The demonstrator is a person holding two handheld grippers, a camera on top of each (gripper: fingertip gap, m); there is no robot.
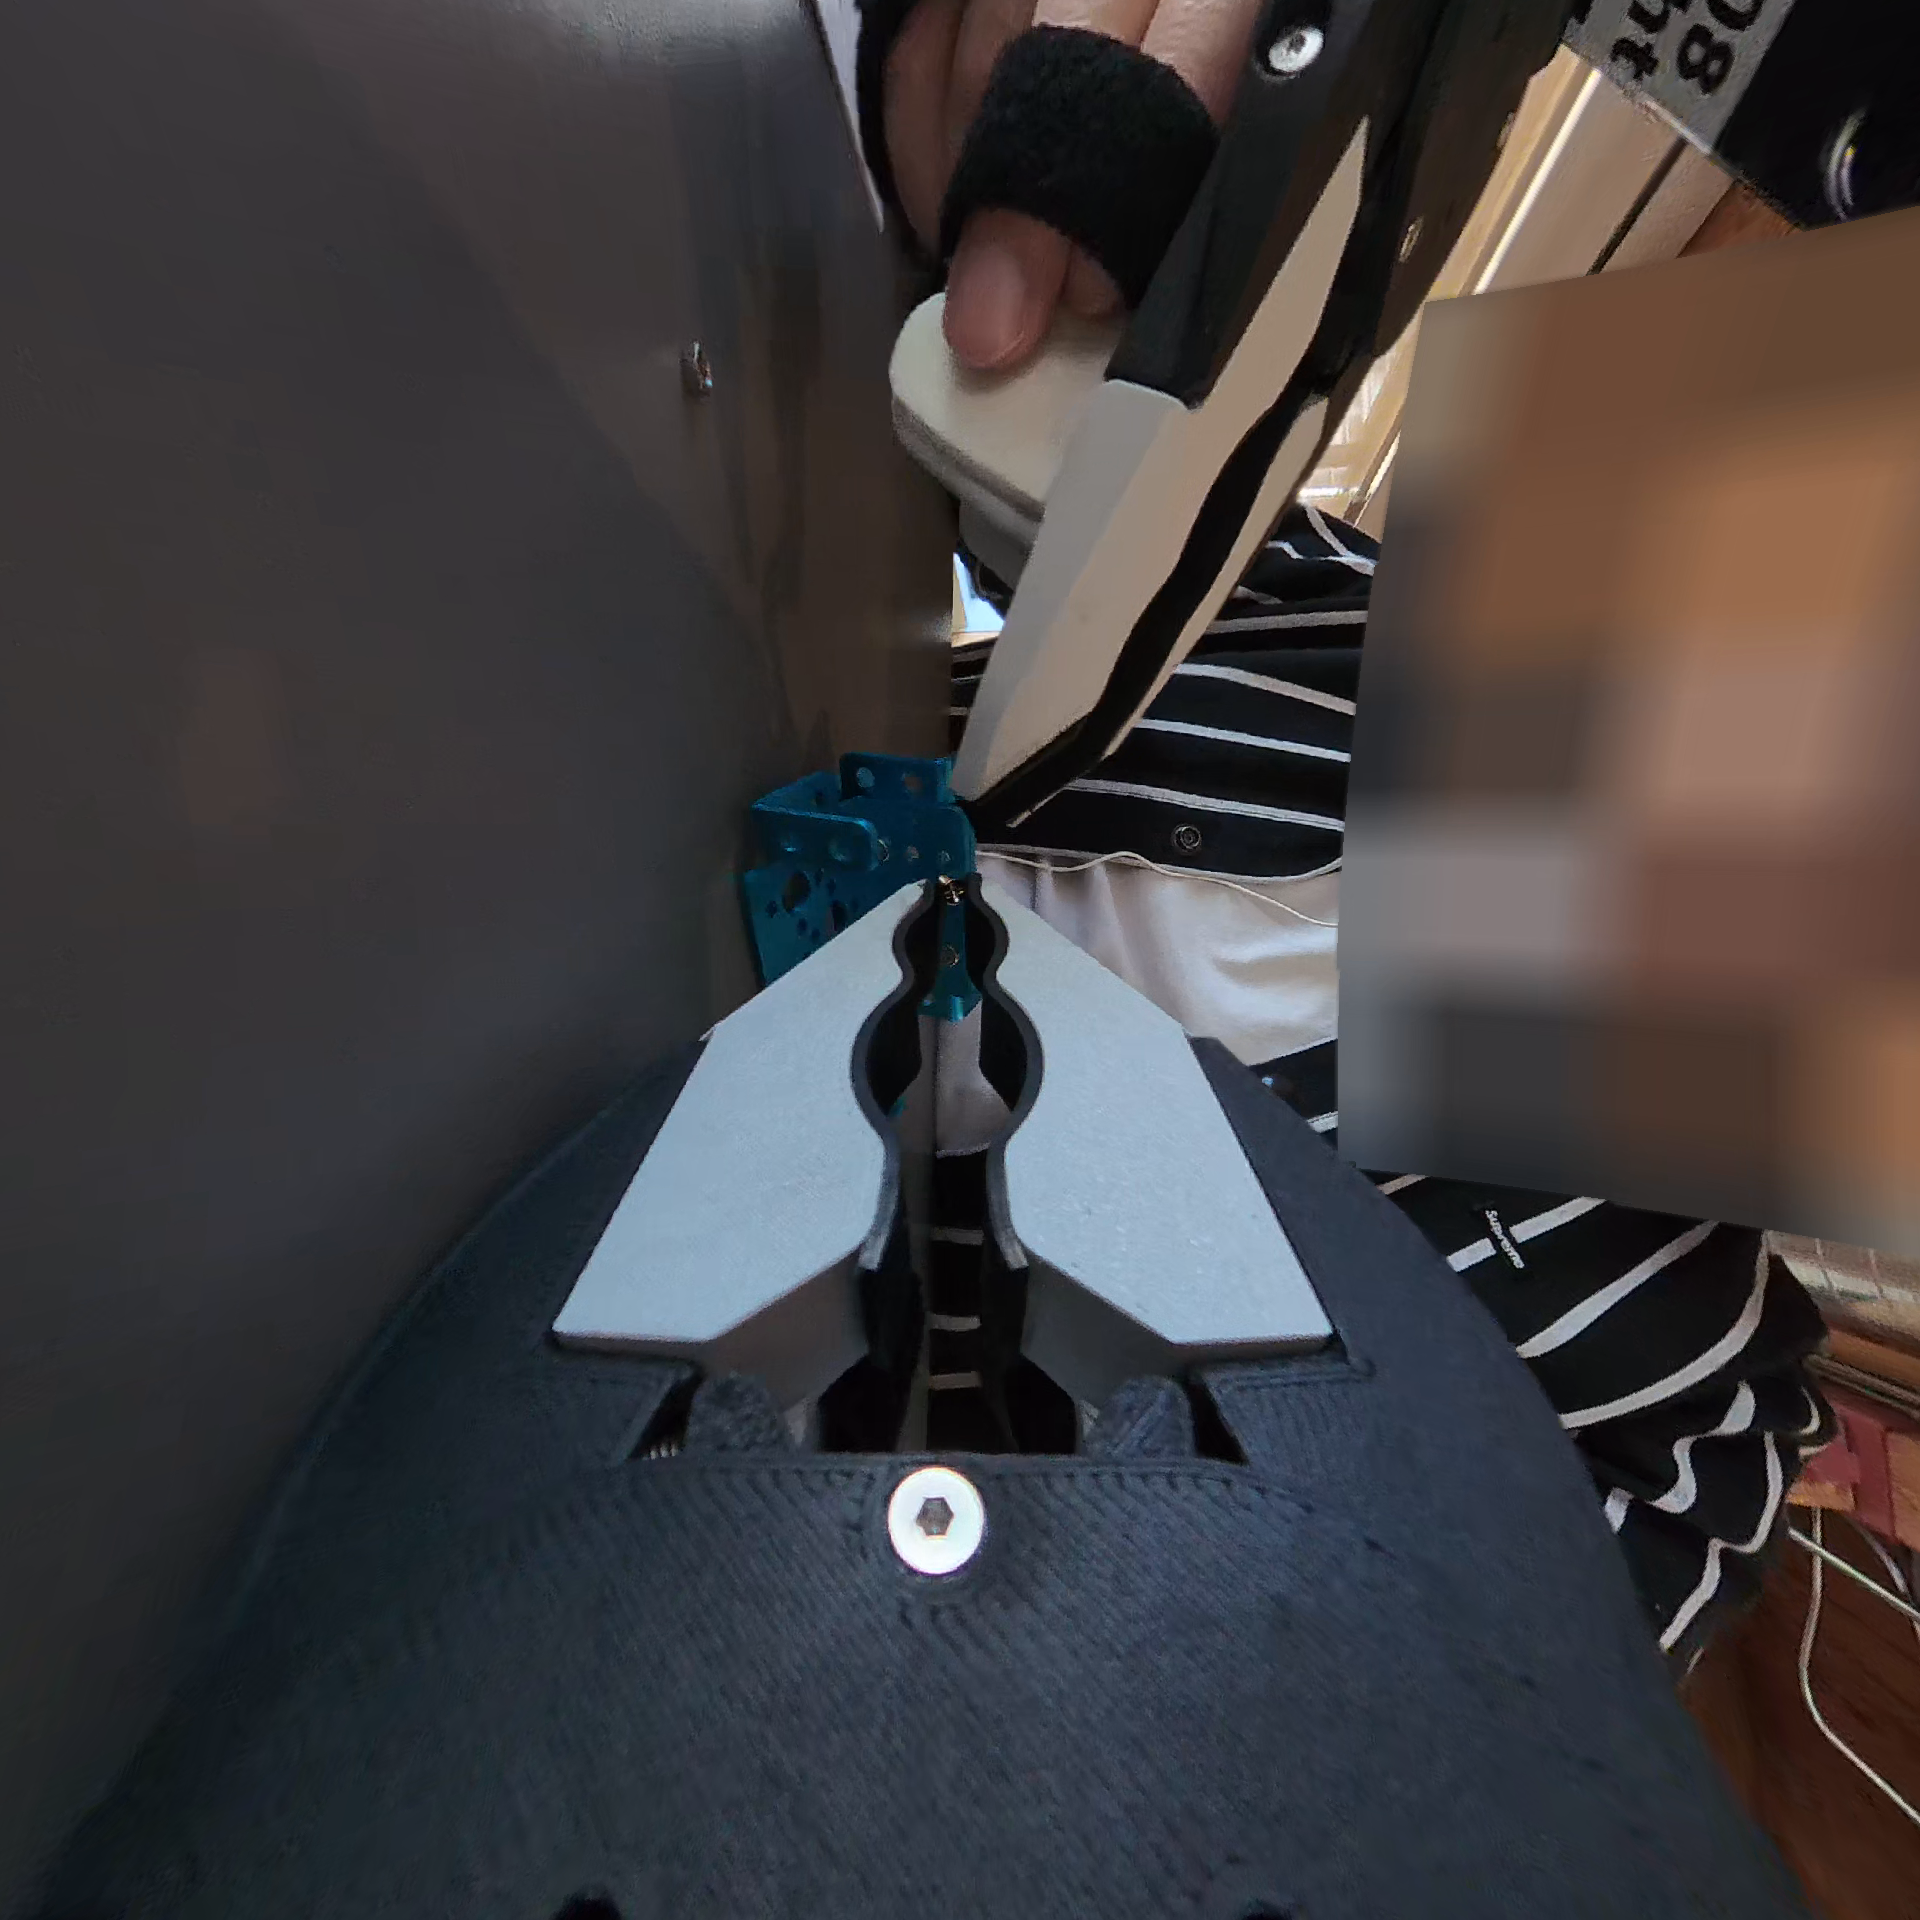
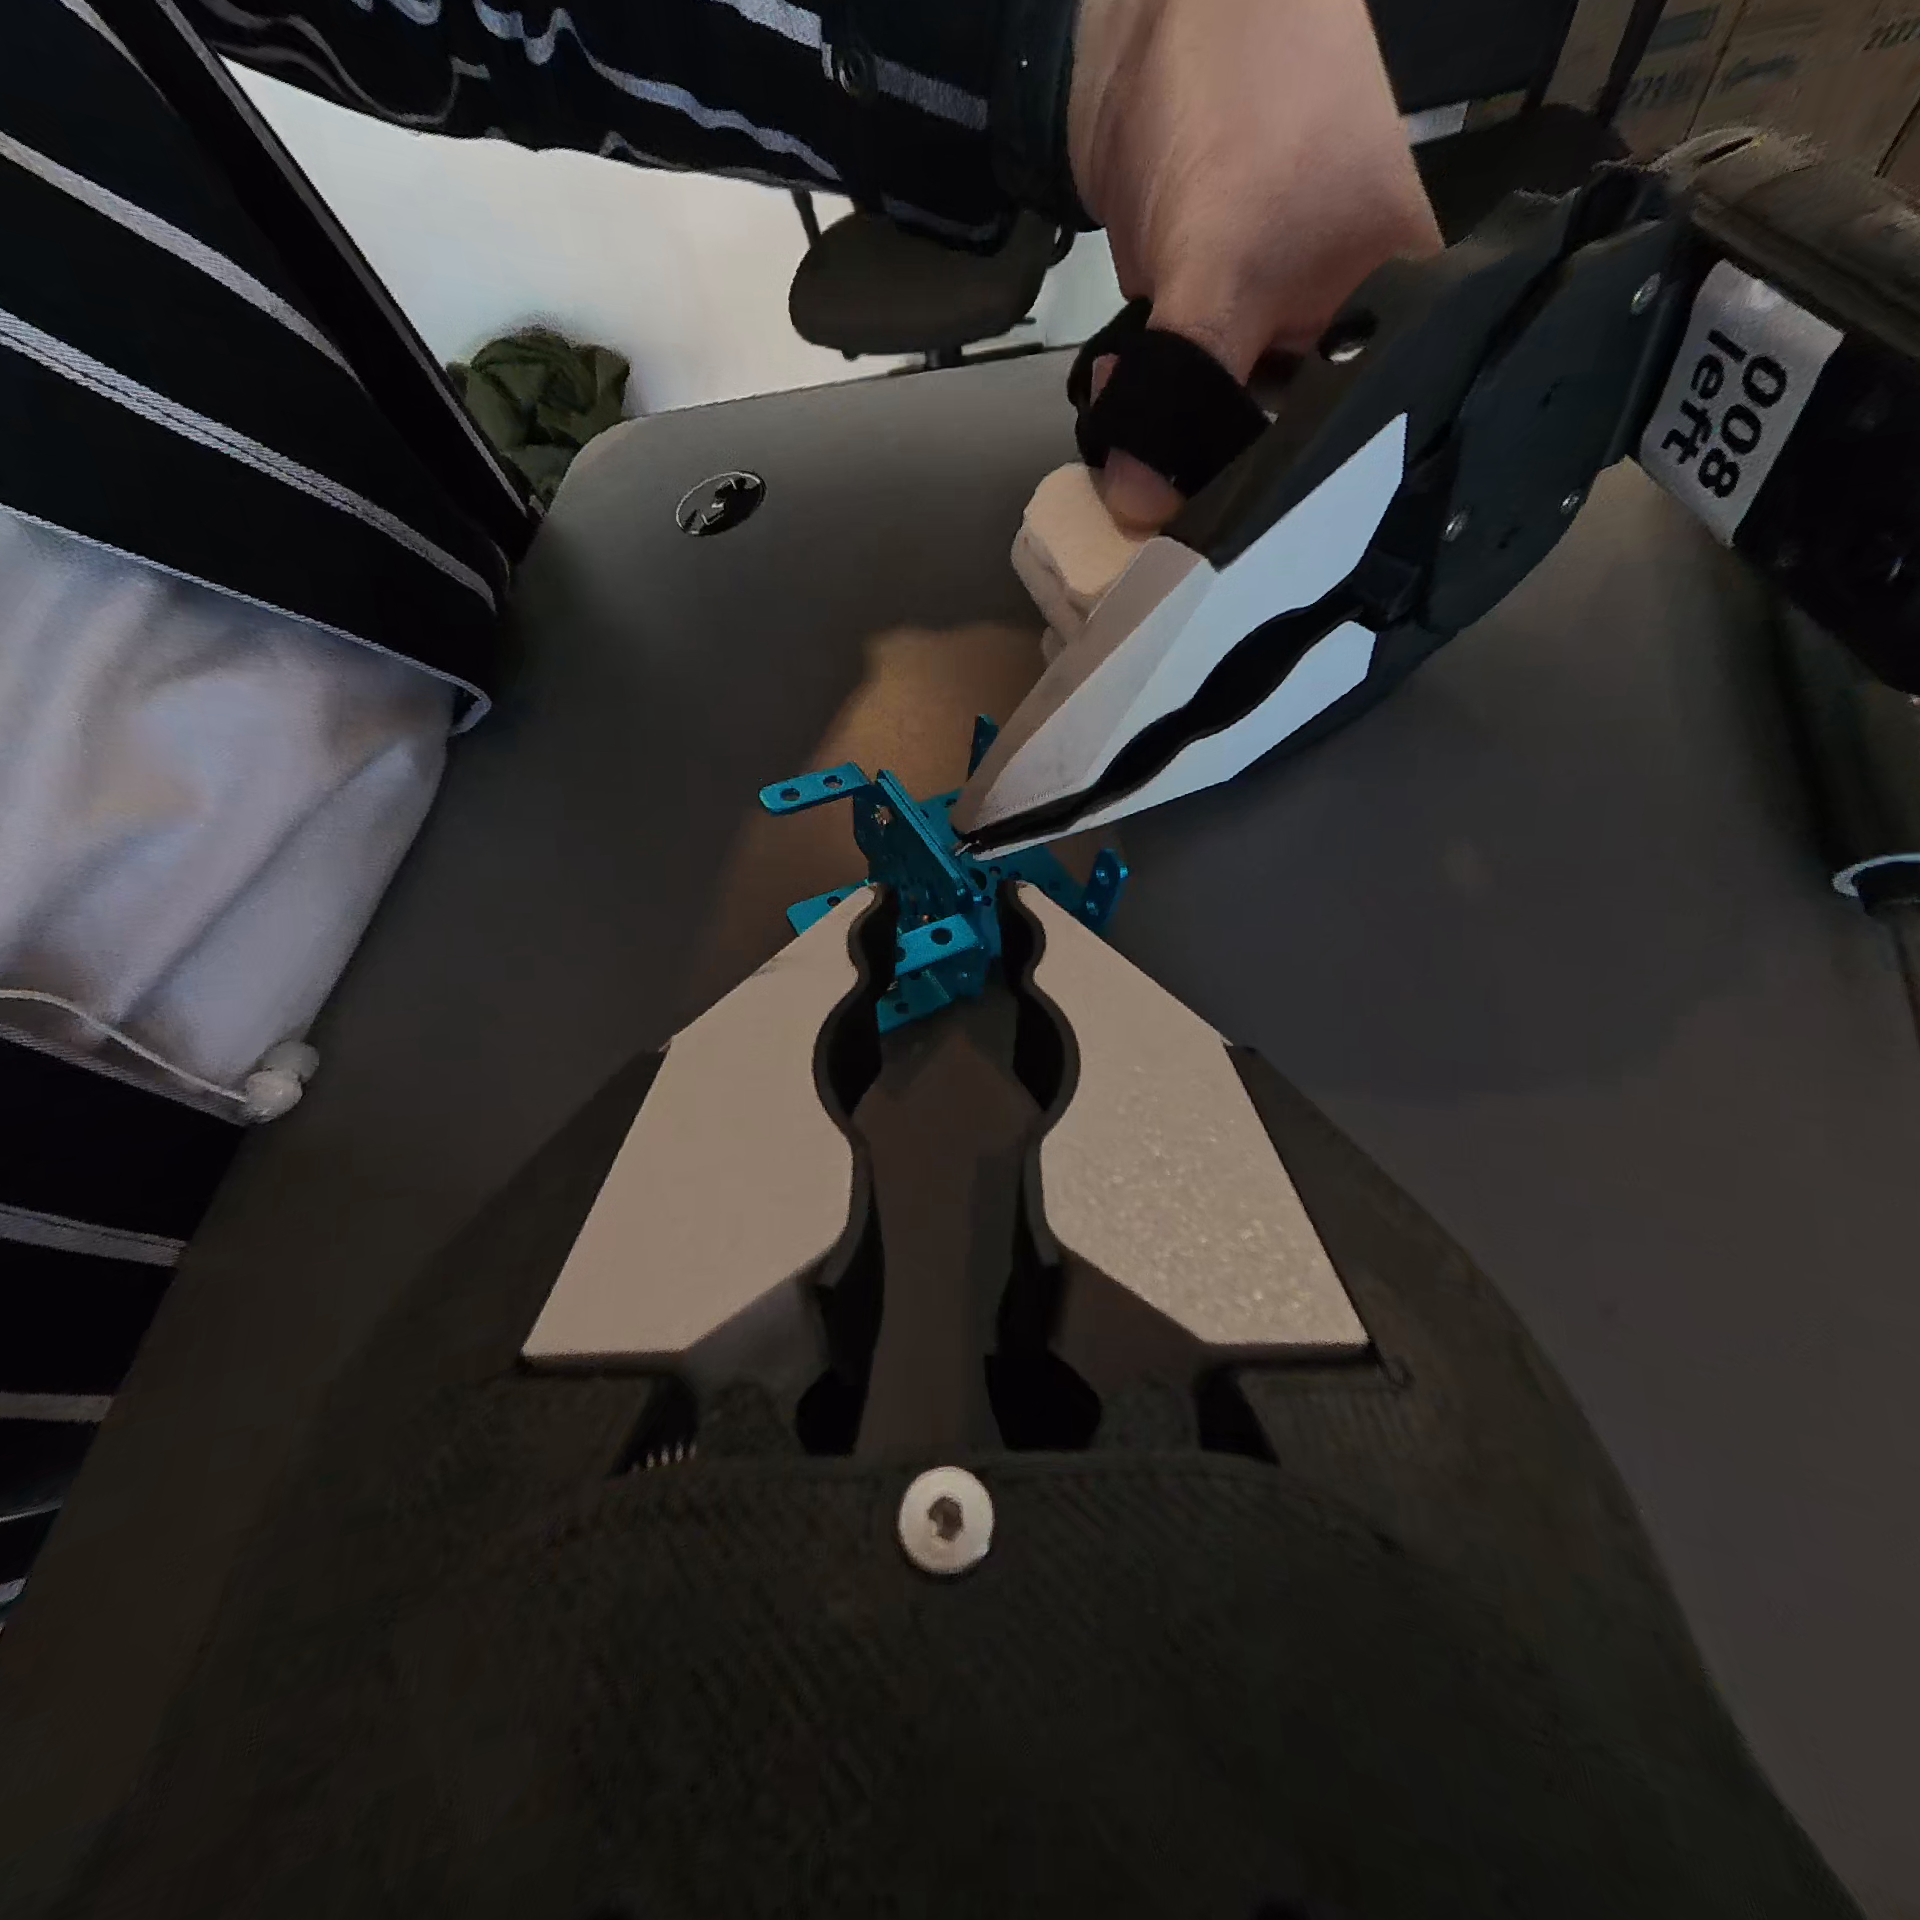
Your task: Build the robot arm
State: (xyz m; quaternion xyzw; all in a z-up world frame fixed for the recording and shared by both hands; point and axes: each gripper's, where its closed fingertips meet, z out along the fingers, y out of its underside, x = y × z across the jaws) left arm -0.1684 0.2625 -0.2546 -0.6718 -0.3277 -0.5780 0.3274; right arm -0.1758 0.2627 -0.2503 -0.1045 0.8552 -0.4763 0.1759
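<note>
So it's this little blue metal bracket assembly (image 2: pixel 920 894), anodised strips full of holes sticking out every which way. My right tool (image 2: pixel 951 894) is clamped on it just above the dark grey worktop (image 2: pixel 1455 1039), and my left tool (image 1: pixel 940 888) pinches a tiny screw (image 2: pixel 964 847) against its top.

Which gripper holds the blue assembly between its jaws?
The right gripper: its jaws stand apart around the blue assembly. The left gripper pinches only a tiny screw at its tips.

Left gripper (image 1: pixel 948 885): fingers nearly closed, tips meeting. Right gripper (image 2: pixel 951 896): fingers slightly apart, clamping.
</note>
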